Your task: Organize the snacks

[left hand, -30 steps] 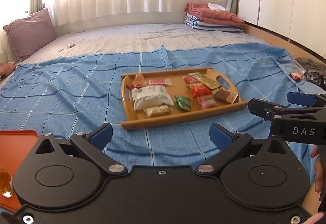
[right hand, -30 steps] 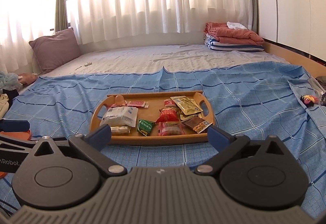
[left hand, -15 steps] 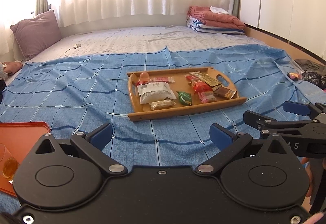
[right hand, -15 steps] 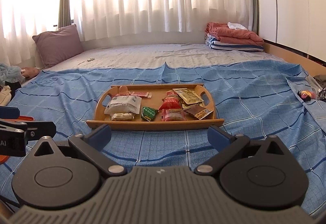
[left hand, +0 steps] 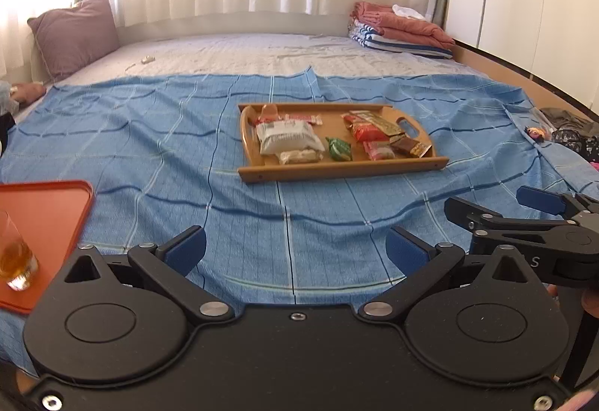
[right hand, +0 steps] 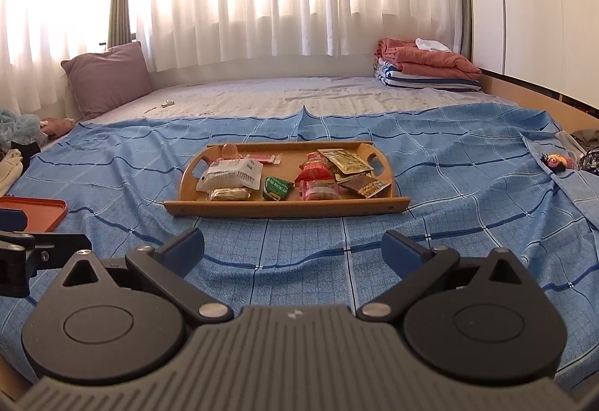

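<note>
Blue checked sheet [right hand: 449,164], wooden tray [right hand: 284,209], possibly curtained window; 2 claws agape, empty.

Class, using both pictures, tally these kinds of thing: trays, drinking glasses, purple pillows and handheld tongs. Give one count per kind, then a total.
Trays: 2 (wooden tray, orange tray)
Drinking glasses: 1 (glass, standing on the orange tray)
Purple pillows: 1 (purple pillow)
Tongs: 2 (left tongs, right tongs, both open)
Total: 6
</note>
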The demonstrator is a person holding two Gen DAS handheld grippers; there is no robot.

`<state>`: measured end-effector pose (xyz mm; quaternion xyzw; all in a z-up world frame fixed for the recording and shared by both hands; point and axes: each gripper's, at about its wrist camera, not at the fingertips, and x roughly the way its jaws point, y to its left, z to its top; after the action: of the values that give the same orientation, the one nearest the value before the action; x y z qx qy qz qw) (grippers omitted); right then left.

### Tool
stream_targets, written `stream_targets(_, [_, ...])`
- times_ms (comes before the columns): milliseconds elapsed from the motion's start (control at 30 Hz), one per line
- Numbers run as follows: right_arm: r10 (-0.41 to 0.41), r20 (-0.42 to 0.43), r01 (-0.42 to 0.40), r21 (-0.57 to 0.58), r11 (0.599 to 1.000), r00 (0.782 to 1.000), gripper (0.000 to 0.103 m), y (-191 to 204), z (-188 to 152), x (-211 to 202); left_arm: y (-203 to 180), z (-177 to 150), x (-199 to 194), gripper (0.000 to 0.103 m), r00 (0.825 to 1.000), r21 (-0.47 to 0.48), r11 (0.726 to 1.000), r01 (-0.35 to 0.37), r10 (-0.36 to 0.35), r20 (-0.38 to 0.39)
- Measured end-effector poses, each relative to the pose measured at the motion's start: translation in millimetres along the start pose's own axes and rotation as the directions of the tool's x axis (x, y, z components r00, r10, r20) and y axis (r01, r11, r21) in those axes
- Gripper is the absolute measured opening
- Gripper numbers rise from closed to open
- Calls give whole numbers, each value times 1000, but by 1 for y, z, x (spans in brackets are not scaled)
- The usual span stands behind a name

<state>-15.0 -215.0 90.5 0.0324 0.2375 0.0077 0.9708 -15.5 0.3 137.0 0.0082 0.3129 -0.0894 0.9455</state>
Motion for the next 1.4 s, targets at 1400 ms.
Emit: stream_targets(1400, [-121,-152,114,-52,992,981,103,12,-88,83,29,-74,136,103,992,9,995,-99,99,-73])
